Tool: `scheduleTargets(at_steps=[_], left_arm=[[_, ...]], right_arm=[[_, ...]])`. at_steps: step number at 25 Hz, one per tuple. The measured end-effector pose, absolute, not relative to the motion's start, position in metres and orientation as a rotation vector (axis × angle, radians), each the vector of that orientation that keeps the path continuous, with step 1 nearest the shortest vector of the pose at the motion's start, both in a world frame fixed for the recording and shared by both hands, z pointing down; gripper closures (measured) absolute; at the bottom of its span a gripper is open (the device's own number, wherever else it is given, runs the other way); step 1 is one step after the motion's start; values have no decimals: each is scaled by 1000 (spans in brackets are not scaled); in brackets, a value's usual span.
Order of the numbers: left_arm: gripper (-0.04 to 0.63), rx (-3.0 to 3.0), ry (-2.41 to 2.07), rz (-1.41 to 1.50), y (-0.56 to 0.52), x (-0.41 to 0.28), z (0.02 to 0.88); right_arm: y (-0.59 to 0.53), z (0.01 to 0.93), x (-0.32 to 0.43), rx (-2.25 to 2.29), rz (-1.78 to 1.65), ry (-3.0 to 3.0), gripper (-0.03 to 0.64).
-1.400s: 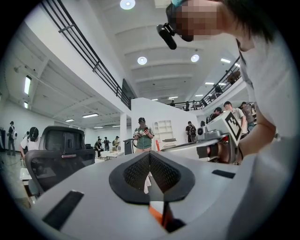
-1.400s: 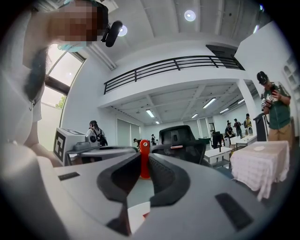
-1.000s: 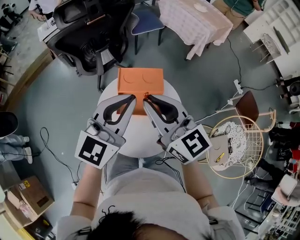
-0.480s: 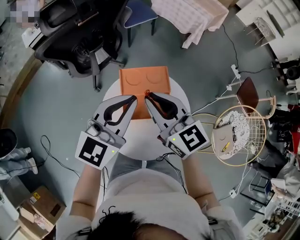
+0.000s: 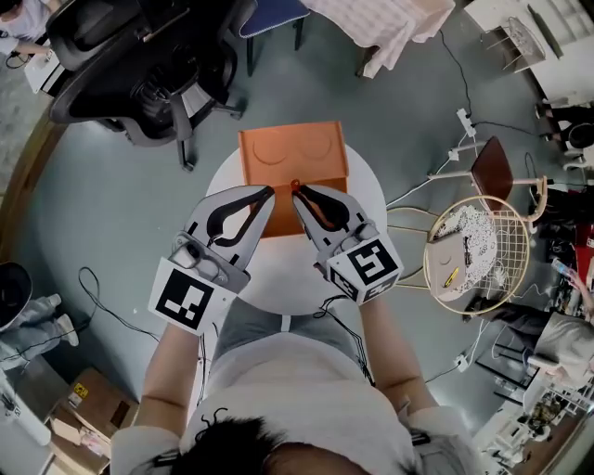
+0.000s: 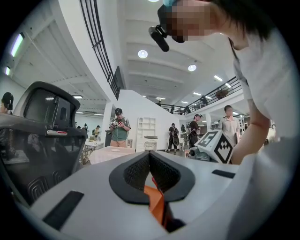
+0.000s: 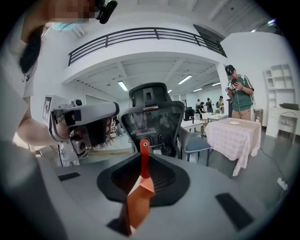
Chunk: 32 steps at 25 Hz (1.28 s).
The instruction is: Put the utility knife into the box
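Note:
An orange box (image 5: 292, 153) lies on a small round white table (image 5: 278, 269), its top showing two curved embossed marks. Both grippers reach over its near half, tips almost meeting. My right gripper (image 5: 297, 190) is shut on a slim red utility knife (image 7: 143, 159). The knife's rounded end with a hole sticks up past the fingertips and shows as a red dot (image 5: 295, 185). An orange folded piece (image 7: 138, 201) sits lower between the same jaws. My left gripper (image 5: 268, 193) is shut on an orange flap (image 6: 156, 201) that looks like part of the box.
A black office chair (image 5: 139, 65) stands beyond the table at the left. A round wire chair (image 5: 478, 255) and a brown stool (image 5: 492, 176) are at the right. A cloth-covered table (image 5: 390, 19) is farther back. Cables run across the grey floor. Several people stand in the hall.
The head view has shifted, so box and table sit higher in frame. The right gripper has turned a little and drawn closer to the left one. Both stay shut over the box.

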<state>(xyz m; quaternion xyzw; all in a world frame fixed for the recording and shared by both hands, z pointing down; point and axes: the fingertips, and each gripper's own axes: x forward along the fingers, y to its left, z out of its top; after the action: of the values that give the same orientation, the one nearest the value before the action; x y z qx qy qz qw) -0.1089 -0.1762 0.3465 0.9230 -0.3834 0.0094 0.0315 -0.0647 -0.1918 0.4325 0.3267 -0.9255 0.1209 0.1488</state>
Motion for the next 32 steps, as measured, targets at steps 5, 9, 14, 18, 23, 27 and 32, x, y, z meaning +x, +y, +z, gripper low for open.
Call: scheduleTargets(at_steps=[5, 9, 14, 18, 23, 27, 32], left_arm=[[587, 2820, -1171, 23, -181, -113, 355], [586, 2812, -1170, 22, -181, -113, 359], [586, 2815, -1162, 60, -180, -118, 369], [587, 2799, -1170, 51, -182, -124, 372], [586, 2787, -1179, 46, -184, -128, 376], [586, 2769, -1188, 34, -188, -132, 378], [586, 2766, -1188, 45, -191, -133, 382]], right_arm=[[-192, 468, -63, 909, 389, -2574, 560], [-192, 496, -61, 873, 417, -2510, 560], [-192, 533, -64, 808, 431, -2431, 560], [-191, 559, -65, 752, 431, -2358, 560], [-191, 588, -63, 684, 441, -2260, 560], [-192, 606, -62, 626, 428, -2178, 560], [-189, 626, -62, 569, 438, -2094, 560]])
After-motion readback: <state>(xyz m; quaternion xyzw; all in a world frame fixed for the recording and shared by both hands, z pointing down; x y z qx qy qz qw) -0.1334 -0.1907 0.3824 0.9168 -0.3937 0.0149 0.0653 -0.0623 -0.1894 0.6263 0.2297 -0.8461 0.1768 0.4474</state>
